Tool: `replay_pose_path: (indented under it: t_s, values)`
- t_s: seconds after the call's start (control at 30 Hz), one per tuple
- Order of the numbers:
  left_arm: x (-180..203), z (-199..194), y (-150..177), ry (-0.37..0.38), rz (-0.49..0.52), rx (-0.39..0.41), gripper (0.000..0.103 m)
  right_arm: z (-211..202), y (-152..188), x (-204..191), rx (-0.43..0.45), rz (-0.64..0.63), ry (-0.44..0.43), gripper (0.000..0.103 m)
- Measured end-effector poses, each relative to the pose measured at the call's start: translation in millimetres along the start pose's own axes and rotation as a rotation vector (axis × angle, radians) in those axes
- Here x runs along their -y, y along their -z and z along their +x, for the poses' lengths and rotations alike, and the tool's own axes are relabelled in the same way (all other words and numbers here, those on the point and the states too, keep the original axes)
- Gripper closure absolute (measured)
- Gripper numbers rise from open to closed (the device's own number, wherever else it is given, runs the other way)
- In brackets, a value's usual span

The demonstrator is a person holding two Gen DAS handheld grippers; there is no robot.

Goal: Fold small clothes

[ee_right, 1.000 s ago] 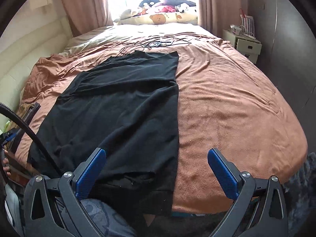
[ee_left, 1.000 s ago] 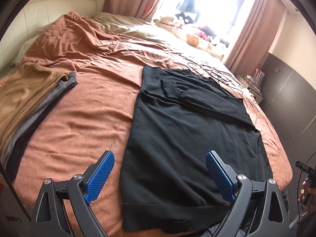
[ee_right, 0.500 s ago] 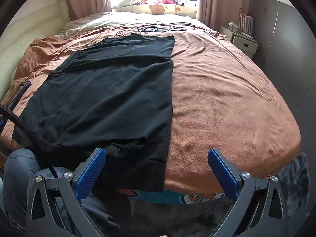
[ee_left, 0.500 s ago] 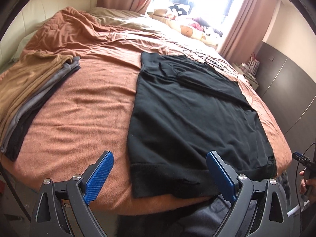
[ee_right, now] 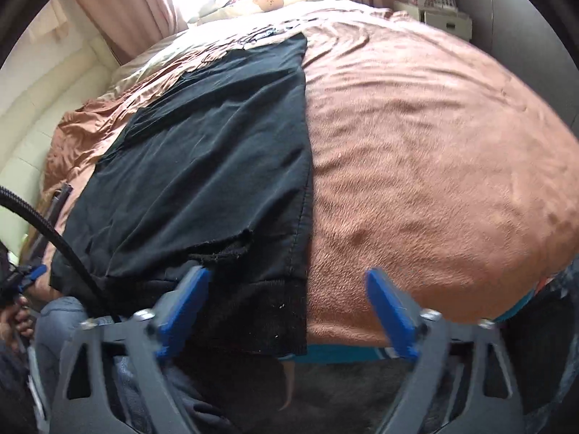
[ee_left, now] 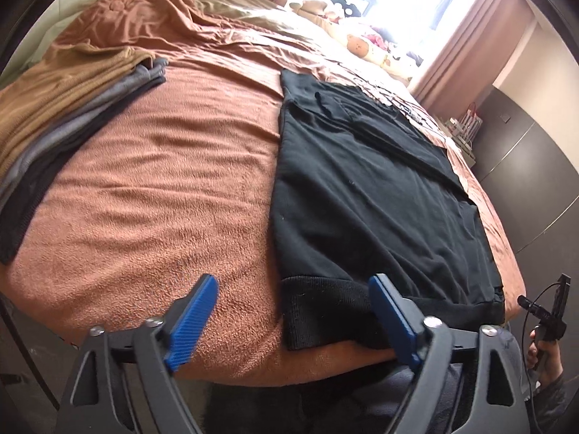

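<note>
The left claw pointed steeply downward, its blue pads apart and pressing on nothing; its jaws had just been closing. The right claw pointed down likewise, blurred, jaws apart and empty, also just closing. In the left wrist view the person's right hand showed at the edge, gripping its handle.

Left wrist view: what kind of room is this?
A bedroom, most likely: a large bed under a brown cover, soft toys by the curtained window, and a stack of folded clothes on the bed.
</note>
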State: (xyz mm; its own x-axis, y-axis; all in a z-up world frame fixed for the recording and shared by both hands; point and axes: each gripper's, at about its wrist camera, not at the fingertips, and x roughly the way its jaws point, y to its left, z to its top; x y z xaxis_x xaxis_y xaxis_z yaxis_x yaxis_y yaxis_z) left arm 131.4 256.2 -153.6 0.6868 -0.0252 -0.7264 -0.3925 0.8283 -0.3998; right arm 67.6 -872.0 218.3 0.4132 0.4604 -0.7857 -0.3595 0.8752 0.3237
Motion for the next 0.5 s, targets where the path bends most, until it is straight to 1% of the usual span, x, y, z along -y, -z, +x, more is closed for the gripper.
replay_pose_path:
  t_s: [0.03, 0.07, 0.13, 0.27, 0.33, 0.4, 0.43, 0.5]
  values:
    - [-1.5, 4.5, 0.6, 0.011, -0.006, -0.011, 0.030, 5.8, 0.2, 4.9, -0.019, 0.005, -0.005, 0.033]
    - [-3.0, 8.6, 0.7, 0.020, -0.014, -0.022, 0.034, 10.4, 0.5, 7.6, -0.027, 0.004, -0.008, 0.034]
    - [-5.0, 16.5, 0.7, 0.027, -0.026, -0.037, 0.044, 16.0, 3.2, 9.4, -0.032, 0.003, -0.030, 0.036]
    - [-5.1, 31.5, -0.5, 0.052, -0.041, -0.067, 0.054, 23.8, 3.9, 8.8, -0.021, -0.012, -0.047, 0.040]
    - [-4.4, 38.2, -0.7, 0.067, -0.046, -0.085, 0.063, 25.3, -0.7, 12.0, -0.011, 0.004, -0.073, 0.043]
    - [-3.9, 43.5, -1.2, 0.086, -0.055, -0.096, 0.065, 30.4, -4.6, 18.2, -0.008, 0.038, -0.121, 0.054]
    - [-4.0, 46.2, -1.7, 0.088, -0.059, -0.101, 0.065, 36.5, -1.6, 18.7, -0.012, 0.050, -0.138, 0.063]
    - [-4.8, 49.8, -3.7, 0.098, -0.075, -0.102, 0.065, 41.4, 0.7, 24.0, -0.011, 0.069, -0.169, 0.065]
